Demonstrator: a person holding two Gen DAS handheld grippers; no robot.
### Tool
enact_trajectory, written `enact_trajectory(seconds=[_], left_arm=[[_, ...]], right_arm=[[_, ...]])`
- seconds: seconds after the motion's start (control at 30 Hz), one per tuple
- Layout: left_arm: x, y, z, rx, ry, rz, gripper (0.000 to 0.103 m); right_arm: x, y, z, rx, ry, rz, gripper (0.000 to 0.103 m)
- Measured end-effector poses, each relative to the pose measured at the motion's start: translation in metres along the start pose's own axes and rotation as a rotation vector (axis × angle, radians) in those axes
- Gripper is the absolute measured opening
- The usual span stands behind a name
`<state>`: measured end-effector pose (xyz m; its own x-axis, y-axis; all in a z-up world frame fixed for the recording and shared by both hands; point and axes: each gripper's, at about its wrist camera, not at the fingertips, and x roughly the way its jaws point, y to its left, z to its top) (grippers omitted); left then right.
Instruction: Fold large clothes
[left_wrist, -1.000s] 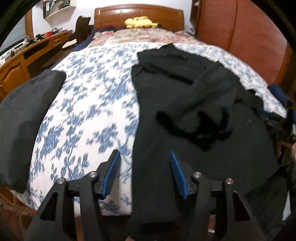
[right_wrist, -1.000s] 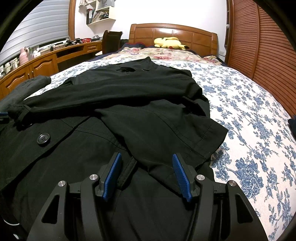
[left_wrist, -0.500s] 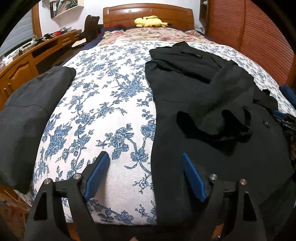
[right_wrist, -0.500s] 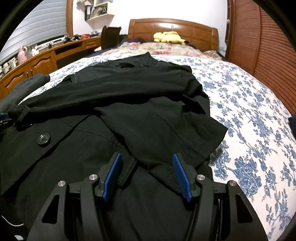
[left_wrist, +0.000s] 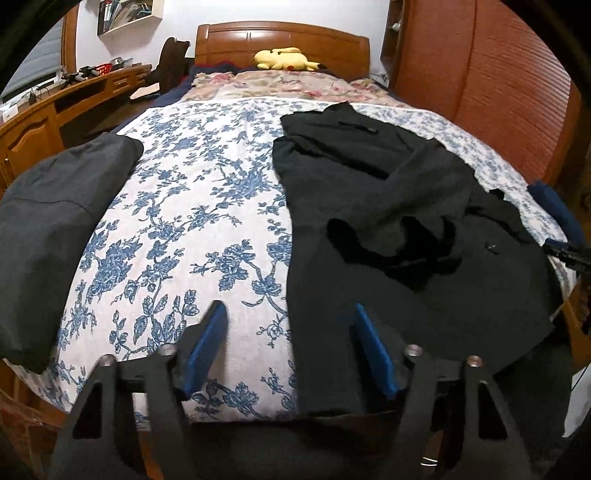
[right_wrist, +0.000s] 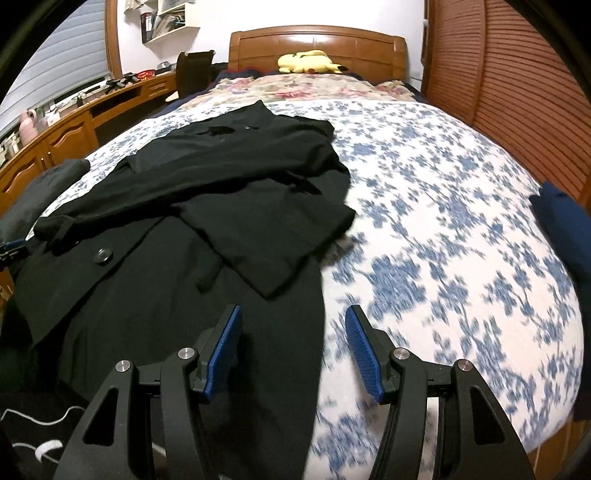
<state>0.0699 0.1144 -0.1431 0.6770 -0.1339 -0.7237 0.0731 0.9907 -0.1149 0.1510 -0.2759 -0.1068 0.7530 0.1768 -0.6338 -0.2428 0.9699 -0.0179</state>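
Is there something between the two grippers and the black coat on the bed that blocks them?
Nothing visible does. The black coat lies open on the floral bedspread. The left gripper and right gripper, both open and empty, hover at its near side edges with no object in between.

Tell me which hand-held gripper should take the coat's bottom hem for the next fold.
Probably either. The left hand-held gripper straddles the black coat's left edge near the hem; the right hand-held gripper straddles its right edge. Both are open and empty, so a two-handed lift looks best.
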Motion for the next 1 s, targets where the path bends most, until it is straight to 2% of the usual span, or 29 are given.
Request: enact_trajectory(seconds=[0.17, 0.3, 0.37, 0.5, 0.53, 0.57, 0.6, 0.67, 0.7, 0.73, 0.83, 1.0], left_arm=[[-0.003, -0.004, -0.002, 0.016, 0.000, -0.006, 0.039], [-0.001, -0.006, -0.008, 0.030, 0.017, 0.000, 0.038], [-0.001, -0.004, -0.010, 0.026, 0.021, -0.005, 0.038], [-0.002, -0.004, -0.012, 0.024, 0.024, -0.019, 0.038], [-0.003, -0.004, -0.012, 0.021, 0.025, -0.046, 0.032], [-0.004, -0.005, -0.013, 0.014, 0.028, -0.083, 0.023], [-0.004, -0.006, -0.013, 0.013, 0.028, -0.094, 0.021], [-0.005, -0.010, -0.013, 0.022, 0.025, -0.092, 0.011], [-0.007, -0.011, -0.012, 0.022, 0.020, -0.096, 0.009], [-0.010, -0.011, -0.010, 0.022, 0.011, -0.098, 0.007], [-0.024, -0.018, 0.001, 0.043, -0.027, -0.091, 0.006], [-0.058, -0.031, 0.031, 0.086, -0.124, -0.089, 0.005]], right_arm=[[-0.006, 0.002, -0.013, -0.015, 0.050, 0.007, 0.060], [-0.006, 0.010, -0.021, -0.052, 0.087, 0.003, 0.060], [-0.007, 0.013, -0.024, -0.062, 0.093, 0.008, 0.054], [-0.003, 0.020, -0.026, -0.066, 0.109, 0.049, 0.051], [-0.003, 0.021, -0.026, -0.060, 0.110, 0.064, 0.050], [-0.002, 0.021, -0.027, -0.052, 0.110, 0.078, 0.048], [-0.001, 0.022, -0.027, -0.049, 0.112, 0.093, 0.045], [0.000, 0.024, -0.027, -0.052, 0.107, 0.113, 0.032], [-0.001, 0.024, -0.026, -0.048, 0.102, 0.122, 0.019], [-0.001, 0.022, -0.025, -0.043, 0.096, 0.126, 0.011], [-0.008, 0.015, -0.017, -0.019, 0.054, 0.153, 0.005], [-0.039, 0.002, 0.013, 0.020, -0.071, 0.185, 0.004]])
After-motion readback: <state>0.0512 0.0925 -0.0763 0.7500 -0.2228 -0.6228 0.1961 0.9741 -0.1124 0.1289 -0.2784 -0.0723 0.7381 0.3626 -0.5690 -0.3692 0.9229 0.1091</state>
